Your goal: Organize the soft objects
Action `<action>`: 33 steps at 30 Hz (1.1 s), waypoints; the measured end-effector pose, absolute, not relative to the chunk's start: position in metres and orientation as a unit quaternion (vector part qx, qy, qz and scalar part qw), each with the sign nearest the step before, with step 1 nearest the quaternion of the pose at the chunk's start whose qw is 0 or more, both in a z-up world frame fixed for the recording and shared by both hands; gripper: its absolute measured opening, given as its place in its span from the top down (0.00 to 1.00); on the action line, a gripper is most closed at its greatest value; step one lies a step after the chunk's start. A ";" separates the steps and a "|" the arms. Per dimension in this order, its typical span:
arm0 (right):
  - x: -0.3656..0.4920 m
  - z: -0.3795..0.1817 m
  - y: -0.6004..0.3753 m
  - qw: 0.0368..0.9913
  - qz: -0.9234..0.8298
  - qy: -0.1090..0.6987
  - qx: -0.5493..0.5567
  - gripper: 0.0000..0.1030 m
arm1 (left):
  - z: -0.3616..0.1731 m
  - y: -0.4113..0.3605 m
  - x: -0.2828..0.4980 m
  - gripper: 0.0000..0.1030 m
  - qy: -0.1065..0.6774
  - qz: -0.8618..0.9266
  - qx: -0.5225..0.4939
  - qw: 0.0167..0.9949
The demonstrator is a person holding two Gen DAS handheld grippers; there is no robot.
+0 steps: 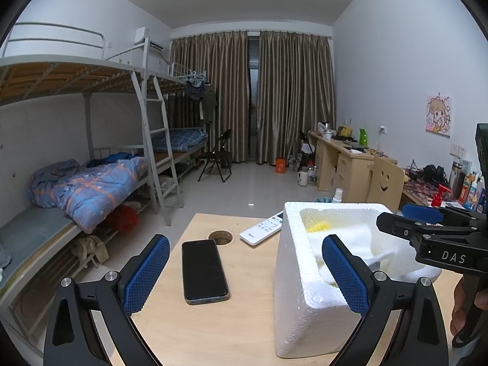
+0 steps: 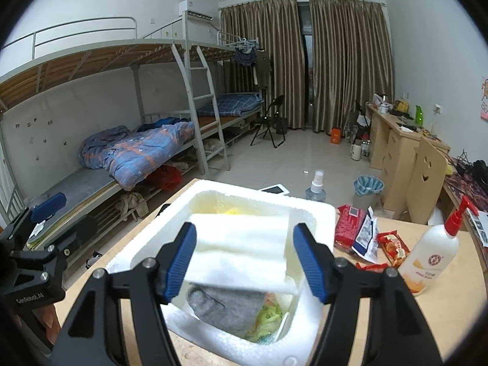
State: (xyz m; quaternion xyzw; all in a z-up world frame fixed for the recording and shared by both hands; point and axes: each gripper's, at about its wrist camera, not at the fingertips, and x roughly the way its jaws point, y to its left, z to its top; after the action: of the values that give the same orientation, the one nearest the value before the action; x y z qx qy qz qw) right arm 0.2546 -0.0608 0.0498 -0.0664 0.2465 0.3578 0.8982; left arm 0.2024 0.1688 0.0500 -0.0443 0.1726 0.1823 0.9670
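- Our right tongs (image 2: 244, 257) hung over the white foam box (image 2: 317, 216) at the lower centre of the right wrist view, jaws apart; the white foam pad (image 2: 241, 250) lay between the blue pads, which we could not see pressing on it.
- That pad rested tilted across the box mouth, its long axis running left to right in the frame, its near edge raised above a grey cloth (image 2: 225, 308) and a greenish wrapper (image 2: 268, 314) deeper in the box.
- Our left tongs (image 1: 245, 274) stood wide apart at the bottom of the left wrist view with nothing between them but the table; the right-hand pad sat in front of the box's near corner.
- A black phone (image 1: 204, 271) lay flat between those jaws, its long axis pointing away from us, beside a round hole (image 1: 220, 237) in the wooden table (image 1: 213, 329).
- A white remote (image 1: 262, 228) lay just left of the box at mid frame.
- At the right of the right wrist view lay red snack packets (image 2: 363, 235), a pump bottle (image 2: 433, 256) leaning, and a spray bottle (image 2: 315, 189) beyond the box.
- Bunk beds (image 2: 122, 91) filled the left, curtains (image 2: 305, 61) the far wall.
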 end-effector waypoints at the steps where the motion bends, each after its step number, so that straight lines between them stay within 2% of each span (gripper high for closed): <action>1: 0.255 0.050 -0.061 0.898 0.358 0.248 -0.066 0.32 | 0.050 0.168 0.202 0.03 0.173 0.181 -0.043 0.967; 12: 0.251 0.054 -0.074 0.902 0.351 0.242 -0.060 0.31 | 0.053 0.158 0.198 0.03 0.170 0.175 -0.037 0.969; 13: 0.250 0.056 -0.077 0.904 0.350 0.240 -0.058 0.29 | 0.054 0.155 0.198 0.03 0.171 0.174 -0.035 0.969; 15: 0.246 0.059 -0.085 0.907 0.347 0.234 -0.052 0.17 | 0.055 0.149 0.197 0.03 0.172 0.173 -0.029 0.969; 18: 0.240 0.063 -0.095 0.911 0.340 0.228 -0.045 0.05 | 0.057 0.142 0.194 0.03 0.170 0.170 -0.026 0.970; 20: 0.236 0.065 -0.101 0.914 0.336 0.222 -0.044 0.00 | 0.058 0.136 0.190 0.03 0.170 0.166 -0.025 0.971; 33: 0.208 0.071 -0.143 0.924 0.319 0.206 -0.032 0.00 | 0.068 0.102 0.168 0.03 0.157 0.143 -0.020 0.977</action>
State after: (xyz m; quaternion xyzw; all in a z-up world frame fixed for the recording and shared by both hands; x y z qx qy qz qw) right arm 0.2083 -0.1428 0.0714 -0.0322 0.2064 0.3192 0.9244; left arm 0.1678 0.1024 0.0681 -0.0195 0.1570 0.1433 0.9769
